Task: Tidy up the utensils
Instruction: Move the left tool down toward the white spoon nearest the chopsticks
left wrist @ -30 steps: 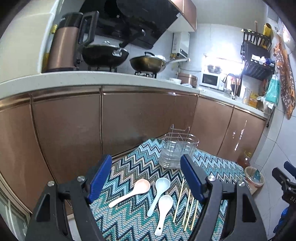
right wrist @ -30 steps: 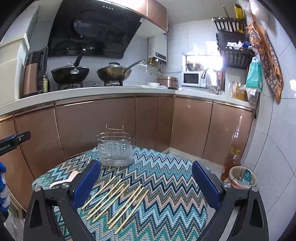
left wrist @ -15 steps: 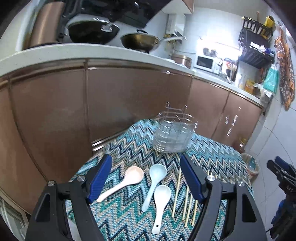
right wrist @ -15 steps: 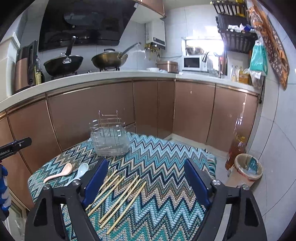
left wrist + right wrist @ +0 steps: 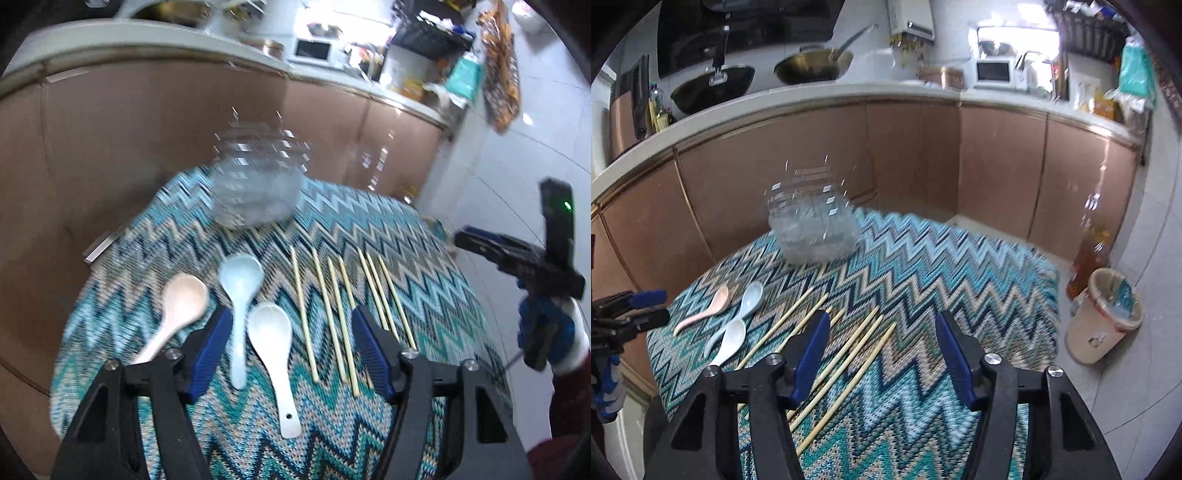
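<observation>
A: Surface, room?
B: Round tabletop (image 5: 960,280) under a teal zigzag knit cloth; kitchen, copper-brown cabinets (image 5: 820,155), woks on the stove, white microwave (image 5: 993,72).
A: Around?
B: Beige waste bin (image 5: 1104,317) on the floor. Blurred wire utensil holder (image 5: 255,184) at the cloth's far side.
A: Utensils versus tongs?
B: Left tongs (image 5: 290,350) apart, jaws just closing, nothing clamped; white spoon (image 5: 273,354) and pale blue spoon (image 5: 238,295) lie between them, pink spoon (image 5: 177,310) outside left. Right tongs (image 5: 882,354) apart, closing too, above the bamboo chopsticks (image 5: 849,354).
</observation>
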`<state>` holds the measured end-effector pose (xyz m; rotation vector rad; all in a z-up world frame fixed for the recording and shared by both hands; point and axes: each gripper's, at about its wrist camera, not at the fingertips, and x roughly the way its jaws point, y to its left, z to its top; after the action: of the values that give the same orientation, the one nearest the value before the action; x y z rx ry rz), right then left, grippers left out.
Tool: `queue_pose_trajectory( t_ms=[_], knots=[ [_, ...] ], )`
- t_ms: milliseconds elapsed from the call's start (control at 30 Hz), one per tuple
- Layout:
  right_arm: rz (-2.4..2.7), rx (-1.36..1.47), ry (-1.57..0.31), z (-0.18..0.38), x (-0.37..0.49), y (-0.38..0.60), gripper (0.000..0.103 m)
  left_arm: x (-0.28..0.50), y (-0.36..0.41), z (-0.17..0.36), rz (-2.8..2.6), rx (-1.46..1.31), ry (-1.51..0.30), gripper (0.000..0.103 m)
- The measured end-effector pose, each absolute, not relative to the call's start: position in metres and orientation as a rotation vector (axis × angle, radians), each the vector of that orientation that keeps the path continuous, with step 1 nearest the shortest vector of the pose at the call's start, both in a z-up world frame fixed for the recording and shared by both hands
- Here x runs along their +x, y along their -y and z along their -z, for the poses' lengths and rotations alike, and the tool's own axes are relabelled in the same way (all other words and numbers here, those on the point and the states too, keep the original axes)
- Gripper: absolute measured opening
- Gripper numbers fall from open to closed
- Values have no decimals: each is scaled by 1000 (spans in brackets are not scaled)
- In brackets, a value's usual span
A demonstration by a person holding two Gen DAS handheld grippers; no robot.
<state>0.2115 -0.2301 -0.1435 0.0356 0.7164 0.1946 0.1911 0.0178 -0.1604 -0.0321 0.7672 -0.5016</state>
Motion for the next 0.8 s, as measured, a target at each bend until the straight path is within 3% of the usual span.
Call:
queue_pose_trajectory(
  t_ms=[333,800],
  knots=[
    [-238,21,-829,174,246,226,47,226,-29,219,588,-226,-993,36],
    [-292,47,-914,198,266,233,32,253,-29,242,526,-277,-1096,31]
  ],
)
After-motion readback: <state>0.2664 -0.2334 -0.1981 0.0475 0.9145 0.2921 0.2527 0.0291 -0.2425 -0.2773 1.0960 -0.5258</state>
